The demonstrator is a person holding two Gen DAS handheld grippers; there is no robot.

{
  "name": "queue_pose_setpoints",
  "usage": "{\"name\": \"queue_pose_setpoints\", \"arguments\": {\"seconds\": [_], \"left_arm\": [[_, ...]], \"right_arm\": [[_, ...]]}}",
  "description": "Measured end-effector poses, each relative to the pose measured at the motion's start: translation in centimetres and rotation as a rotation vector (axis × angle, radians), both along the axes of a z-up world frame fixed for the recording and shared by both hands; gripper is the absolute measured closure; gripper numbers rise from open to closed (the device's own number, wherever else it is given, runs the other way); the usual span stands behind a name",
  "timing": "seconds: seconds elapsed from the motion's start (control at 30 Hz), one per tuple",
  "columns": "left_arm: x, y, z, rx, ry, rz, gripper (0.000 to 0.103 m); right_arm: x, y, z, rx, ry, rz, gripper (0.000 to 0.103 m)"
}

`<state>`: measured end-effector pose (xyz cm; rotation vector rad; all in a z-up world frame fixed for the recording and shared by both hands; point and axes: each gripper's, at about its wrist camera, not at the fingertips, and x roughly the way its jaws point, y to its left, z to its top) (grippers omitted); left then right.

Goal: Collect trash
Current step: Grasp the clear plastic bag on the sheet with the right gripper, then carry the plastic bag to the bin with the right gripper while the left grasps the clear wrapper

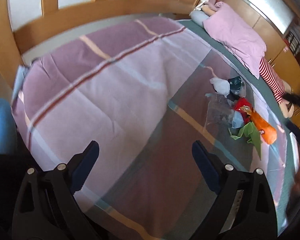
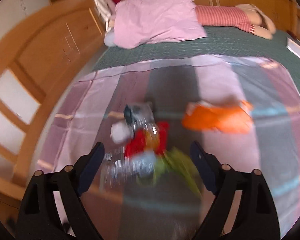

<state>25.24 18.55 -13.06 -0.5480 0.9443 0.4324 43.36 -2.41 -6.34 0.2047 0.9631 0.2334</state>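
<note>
A: Any brand or writing legible on the trash?

B: None. The orange packet (image 1: 264,128) carries a small printed mark near its lower end in the left wrist view, too small to read. In the right wrist view the whole pile is smeared by blur, and the faint scribbles on the white wall panel at upper left cannot be read either.

A: Where does the trash sit?

B: On the bed, on the plaid bedspread (image 1: 94,92), in a loose heap: a white crumpled bag (image 1: 221,85), a dark wrapper (image 1: 235,84), a clear plastic bag (image 1: 220,112), a red wrapper (image 1: 242,105), a green bag (image 1: 250,135) and the orange packet.

A: What does each view add?

B: The left wrist view shows the heap sharply, off to the right, well apart from the left gripper (image 1: 145,156), plus a blue-sleeved limb at the left edge. The right wrist view puts the heap just ahead of the right gripper (image 2: 147,156), with the orange packet (image 2: 218,120) apart to the right. It also shows the whole pink pillow (image 2: 156,18) and a red-striped doll (image 2: 222,17) at the head of the bed.

A: The packet's long axis?

B: In the left view it runs diagonally, upper left to lower right; in the right view, nearly across the frame.

A: The grippers?

B: Both stand spread wide with nothing between the fingers.
</note>
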Motion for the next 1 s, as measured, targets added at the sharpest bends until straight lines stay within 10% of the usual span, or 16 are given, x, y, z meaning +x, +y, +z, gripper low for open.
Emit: {"name": "queue_pose_setpoints", "arguments": {"seconds": [0.3,0.37,0.43,0.77,1.0], "left_arm": [[0.3,-0.3,-0.2,-0.05,-0.029,0.075,0.008],[0.3,0.0,-0.3,-0.06,-0.028,0.095,0.008],[0.3,0.3,-0.5,-0.067,-0.019,0.113,0.008],[-1.1,2.1,-1.0,-0.12,-0.033,0.208,0.008],[2.0,-1.1,-1.0,-0.14,-0.038,-0.06,0.008]], "right_arm": [[11.4,6.4,-7.9,-0.133,0.127,-0.016,0.018],[11.7,7.4,-9.5,-0.159,0.153,0.02,0.043],[10.8,8.0,-10.4,-0.166,0.181,0.071,0.046],[-1.0,7.2,-9.5,-0.192,0.273,0.407,0.048],[-5.8,-0.3,0.3,0.002,-0.012,0.192,0.048]]}}
